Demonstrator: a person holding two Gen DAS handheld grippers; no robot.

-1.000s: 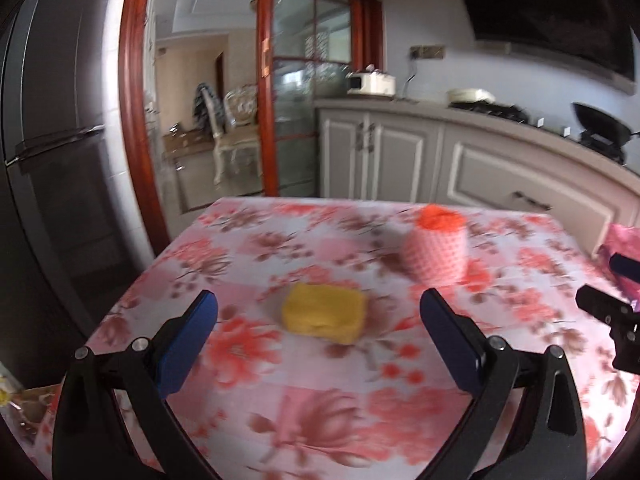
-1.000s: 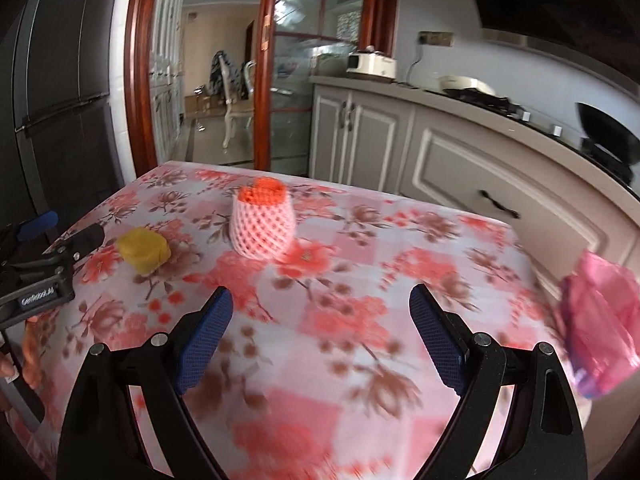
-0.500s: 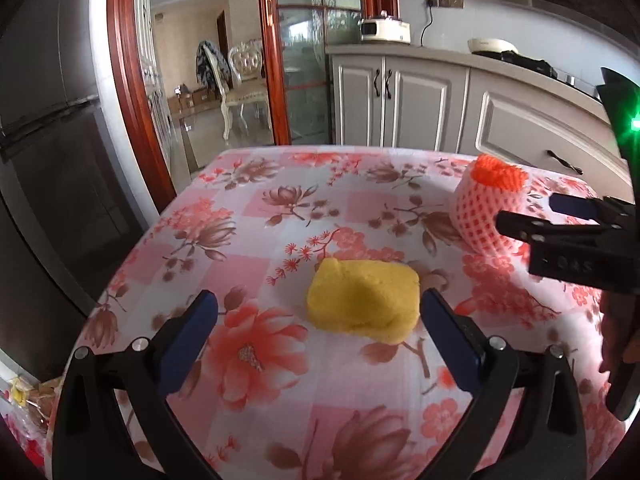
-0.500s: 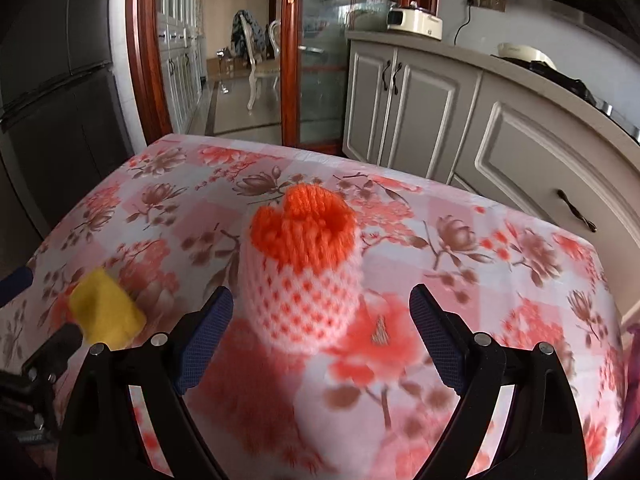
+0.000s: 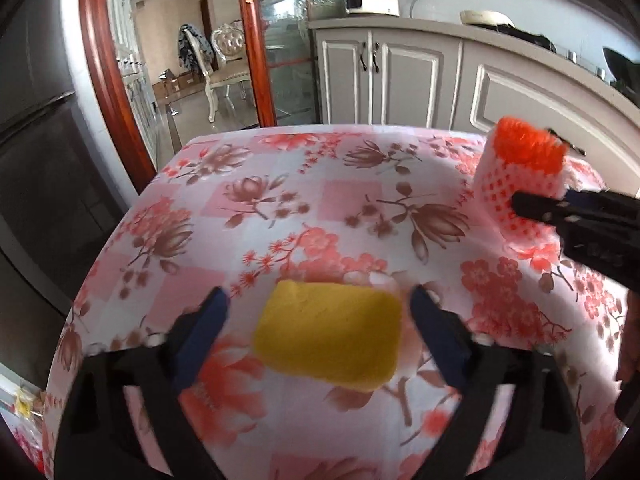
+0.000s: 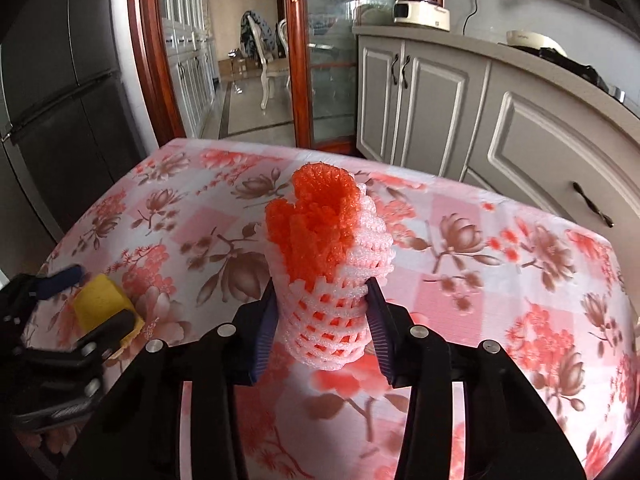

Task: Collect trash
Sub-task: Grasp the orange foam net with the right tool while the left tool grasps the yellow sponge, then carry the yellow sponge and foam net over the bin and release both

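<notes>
A yellow sponge (image 5: pixel 328 336) lies on the floral tablecloth (image 5: pixel 280 200). My left gripper (image 5: pixel 318 296) straddles it, jaws closing, with a small gap still showing on each side. An orange and white foam fruit net (image 6: pixel 328 256) stands upright on the table (image 6: pixel 480 260). My right gripper (image 6: pixel 322 284) is closing on its lower part, and both blue pads press into the net and pinch it narrower. The left wrist view shows the foam net (image 5: pixel 516 184) at far right with the right gripper (image 5: pixel 560 208) on it. The right wrist view shows the sponge (image 6: pixel 102 304) and left gripper (image 6: pixel 96 312) at far left.
The table's far edge (image 5: pixel 320 128) faces grey kitchen cabinets (image 6: pixel 440 100) and a wood-framed glass door (image 5: pixel 280 40). A dark fridge (image 6: pixel 60 120) stands off the table's left side. The two grippers work side by side, close together.
Both grippers moved forward and down onto their objects. The left jaws narrowed around the sponge. The right jaws closed from wide open until the pads squeeze the foam net.
</notes>
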